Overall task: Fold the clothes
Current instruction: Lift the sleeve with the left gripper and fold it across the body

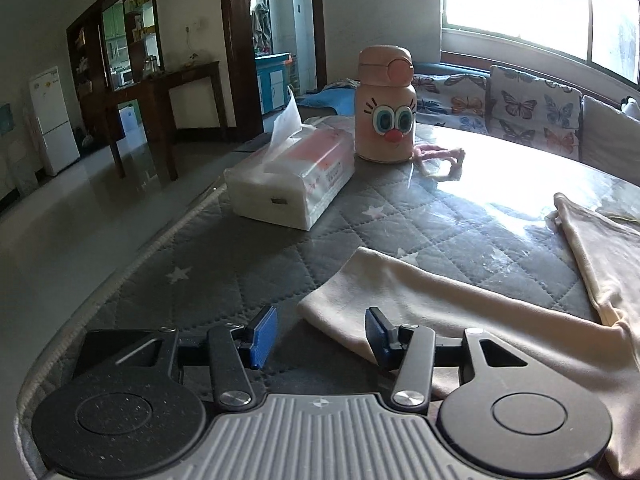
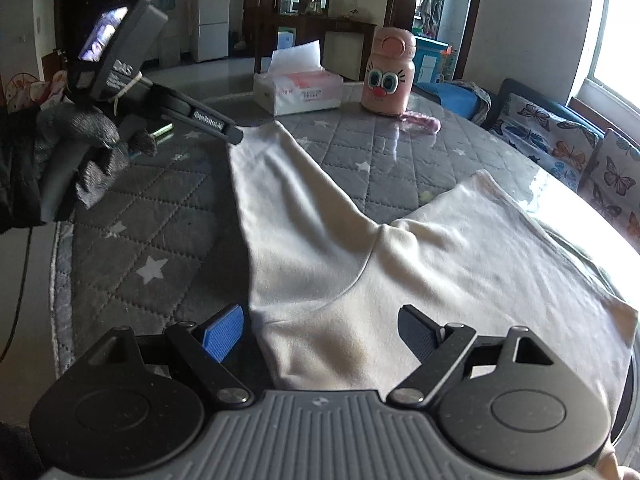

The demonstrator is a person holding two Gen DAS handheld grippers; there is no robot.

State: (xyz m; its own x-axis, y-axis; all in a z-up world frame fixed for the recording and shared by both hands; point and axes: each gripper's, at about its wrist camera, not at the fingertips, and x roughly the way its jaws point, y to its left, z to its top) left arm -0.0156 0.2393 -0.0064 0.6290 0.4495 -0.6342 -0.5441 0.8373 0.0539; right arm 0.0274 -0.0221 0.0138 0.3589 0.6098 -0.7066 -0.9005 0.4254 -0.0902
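left tool (image 1: 322, 338) open | right tool (image 2: 322, 336) open | cream trousers (image 2: 340, 248) flat

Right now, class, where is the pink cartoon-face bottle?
In both views the pink bottle stands upright at the table's far side, just right of the tissue pack, beyond the cream trousers.

tissue box (image 1: 288, 172) beside pink bottle (image 1: 386, 106) on quilted table (image 1: 224, 264); butterfly cushions (image 1: 532, 108) behind, fridge (image 1: 52, 120) far left.
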